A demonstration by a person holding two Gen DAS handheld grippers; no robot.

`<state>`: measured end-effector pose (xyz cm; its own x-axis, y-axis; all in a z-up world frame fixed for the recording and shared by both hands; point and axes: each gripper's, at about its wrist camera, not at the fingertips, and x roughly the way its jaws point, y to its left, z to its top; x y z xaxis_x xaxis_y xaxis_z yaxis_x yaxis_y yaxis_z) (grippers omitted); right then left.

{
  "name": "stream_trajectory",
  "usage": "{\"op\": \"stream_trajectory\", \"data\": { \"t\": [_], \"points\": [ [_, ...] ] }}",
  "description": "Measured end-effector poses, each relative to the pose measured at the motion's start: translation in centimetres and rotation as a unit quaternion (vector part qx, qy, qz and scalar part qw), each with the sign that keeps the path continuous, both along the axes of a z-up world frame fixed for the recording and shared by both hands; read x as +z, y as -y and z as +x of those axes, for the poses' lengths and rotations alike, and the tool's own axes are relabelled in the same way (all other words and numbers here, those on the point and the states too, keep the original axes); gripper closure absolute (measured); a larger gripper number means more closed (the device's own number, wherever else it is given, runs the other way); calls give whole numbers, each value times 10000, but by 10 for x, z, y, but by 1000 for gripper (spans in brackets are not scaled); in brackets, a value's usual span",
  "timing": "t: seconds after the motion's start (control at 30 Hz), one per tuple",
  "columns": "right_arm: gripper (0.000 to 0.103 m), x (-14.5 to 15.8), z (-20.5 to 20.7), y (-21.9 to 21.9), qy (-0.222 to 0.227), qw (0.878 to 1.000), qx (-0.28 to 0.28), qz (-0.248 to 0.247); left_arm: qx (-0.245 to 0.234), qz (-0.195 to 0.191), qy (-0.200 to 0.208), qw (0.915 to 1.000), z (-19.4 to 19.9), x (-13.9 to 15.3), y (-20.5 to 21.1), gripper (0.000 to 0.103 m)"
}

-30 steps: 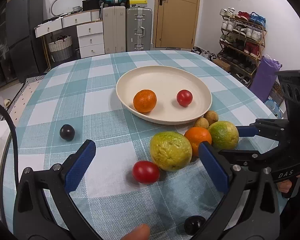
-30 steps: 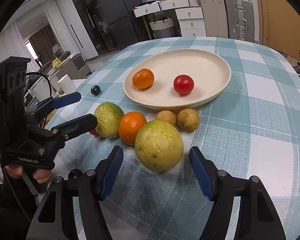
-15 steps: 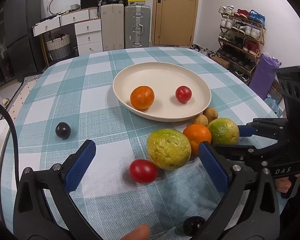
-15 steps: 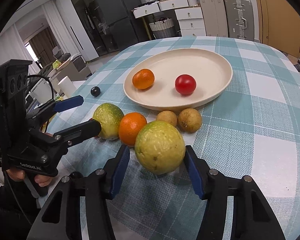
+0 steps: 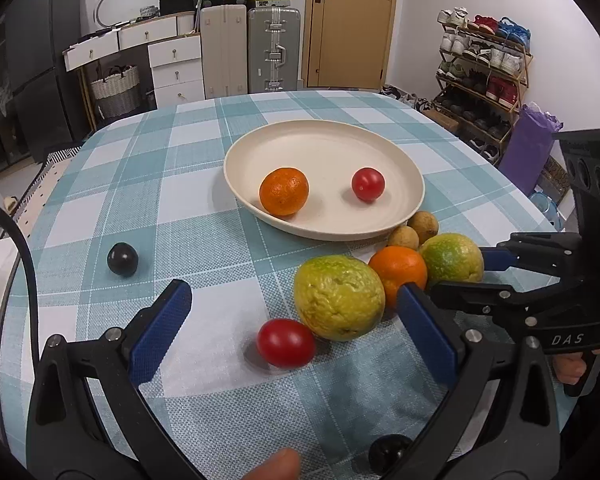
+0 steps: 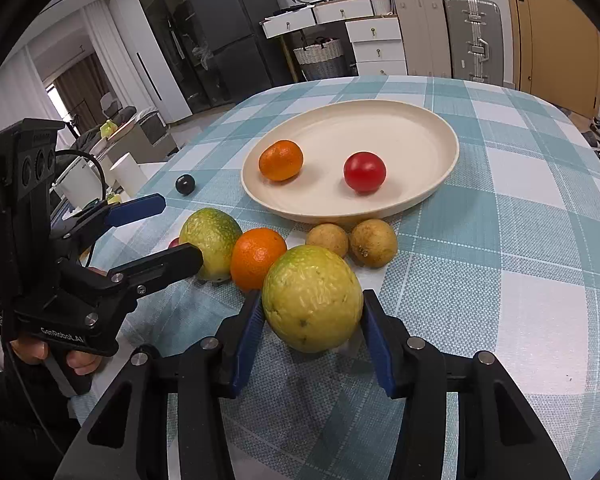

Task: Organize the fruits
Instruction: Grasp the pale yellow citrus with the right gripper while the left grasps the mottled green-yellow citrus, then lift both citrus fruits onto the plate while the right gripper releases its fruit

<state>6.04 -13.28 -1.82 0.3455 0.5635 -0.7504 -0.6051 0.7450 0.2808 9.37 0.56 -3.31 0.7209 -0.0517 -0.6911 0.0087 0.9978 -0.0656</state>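
Plate (image 6: 440, 196) already loaded with a mandarin and a tomato; green citrus (image 6: 312, 298) on the cloth is clamped by the right gripper (image 6: 312, 340), left gripper (image 5: 296, 340) held wide and empty near a tomato (image 5: 286, 343), so a lift to the plate is needed next

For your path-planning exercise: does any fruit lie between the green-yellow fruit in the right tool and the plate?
Yes. Two small brown fruits and an orange sit on the cloth between the green-yellow fruit, gripped by the right tool, and the plate.
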Motion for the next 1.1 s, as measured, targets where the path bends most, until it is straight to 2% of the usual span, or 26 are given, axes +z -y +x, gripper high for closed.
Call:
{"op": "stream_trajectory", "data": {
  "t": [0.33,0.43,0.53,0.63,0.8,1.0,1.1],
  "points": [
    [54,9,-1,8,125,9999,-49,78,-196,86,-51,9998,5,-3,6,2],
    [54,8,0,9,91,9999,-85,96,-320,119,-46,9994,8,-3,11,8],
    [54,7,0,10,91,9999,-87,89,-426,124,-143,9989,12,-6,14,23],
    [54,7,2,10,77,9999,-89,98,-503,64,-263,9984,17,-9,16,31],
    [54,5,2,9,74,9999,-113,79,-581,39,-295,9979,17,-10,19,35],
    [54,4,2,9,69,9999,-122,67,-676,62,-310,9972,15,-10,23,51],
    [54,4,3,9,73,9999,-123,66,-725,61,-301,9969,14,-10,24,53]
  ]
}}
